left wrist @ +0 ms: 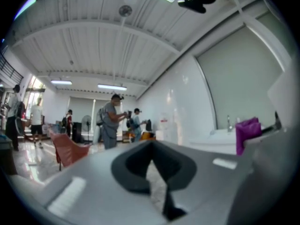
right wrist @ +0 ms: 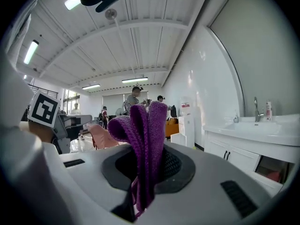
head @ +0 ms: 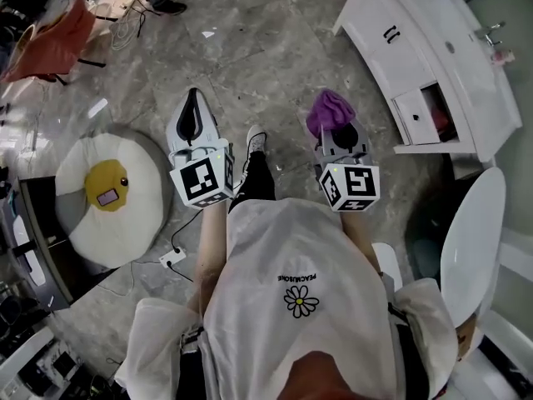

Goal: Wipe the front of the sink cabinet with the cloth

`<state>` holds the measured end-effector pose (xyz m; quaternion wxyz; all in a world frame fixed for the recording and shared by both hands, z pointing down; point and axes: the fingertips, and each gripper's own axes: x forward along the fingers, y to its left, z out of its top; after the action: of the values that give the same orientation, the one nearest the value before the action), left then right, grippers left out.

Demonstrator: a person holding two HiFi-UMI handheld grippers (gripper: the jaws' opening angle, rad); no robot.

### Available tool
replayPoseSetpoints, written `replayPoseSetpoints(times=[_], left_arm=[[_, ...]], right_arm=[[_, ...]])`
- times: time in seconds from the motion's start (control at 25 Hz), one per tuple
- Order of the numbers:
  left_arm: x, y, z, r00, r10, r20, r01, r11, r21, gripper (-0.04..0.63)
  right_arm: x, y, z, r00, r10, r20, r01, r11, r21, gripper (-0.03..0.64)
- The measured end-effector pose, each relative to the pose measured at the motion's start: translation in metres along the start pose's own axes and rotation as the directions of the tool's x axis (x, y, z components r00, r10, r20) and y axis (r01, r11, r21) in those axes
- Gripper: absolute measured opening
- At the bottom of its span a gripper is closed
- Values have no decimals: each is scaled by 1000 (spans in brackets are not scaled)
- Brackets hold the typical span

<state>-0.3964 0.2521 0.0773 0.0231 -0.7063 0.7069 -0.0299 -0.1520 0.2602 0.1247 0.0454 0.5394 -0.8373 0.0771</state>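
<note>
**Cloth gripped, cabinet front out of reach**

The sink cabinet (head: 416, 48) stands ahead and to the right of the right tongs (head: 343, 133), well apart, so I judge wiping has not begun. Both arms are held out in front of the body, side by side, pointing forward. The left tongs (head: 193, 111) are pressed together on nothing, probably idle. The right tongs are clamped on the purple cloth (head: 331, 111), which bunches out past their tips, likely to leave a loose pad for wiping.

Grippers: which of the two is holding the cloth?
The right gripper, with its jaws shut on the purple cloth. The left gripper has its jaws closed with nothing between them.
</note>
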Motion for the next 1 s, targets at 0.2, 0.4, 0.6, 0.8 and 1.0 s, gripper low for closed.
replayPoseSetpoints(times=[0.2, 0.4, 0.6, 0.8, 1.0], left_arm=[[80, 31, 10, 1000, -28, 13, 28, 999, 41, 6], [165, 66, 17, 999, -48, 23, 47, 998, 33, 6], [228, 92, 15, 997, -67, 24, 67, 997, 24, 6], [257, 89, 12, 996, -92, 11, 91, 996, 11, 6], [264, 79, 2, 996, -90, -9, 90, 996, -11, 6]], right_arm=[[86, 6, 20, 1000, -4, -3, 4, 1000, 1, 57], [172, 1, 47, 999, -28, 18, 28, 1000, -5, 57], [226, -5, 62, 997, -72, 30, 72, 997, -3, 57], [247, -17, 70, 995, -96, 27, 96, 995, -13, 57], [260, -22, 63, 998, -64, 5, 64, 998, -11, 57]])
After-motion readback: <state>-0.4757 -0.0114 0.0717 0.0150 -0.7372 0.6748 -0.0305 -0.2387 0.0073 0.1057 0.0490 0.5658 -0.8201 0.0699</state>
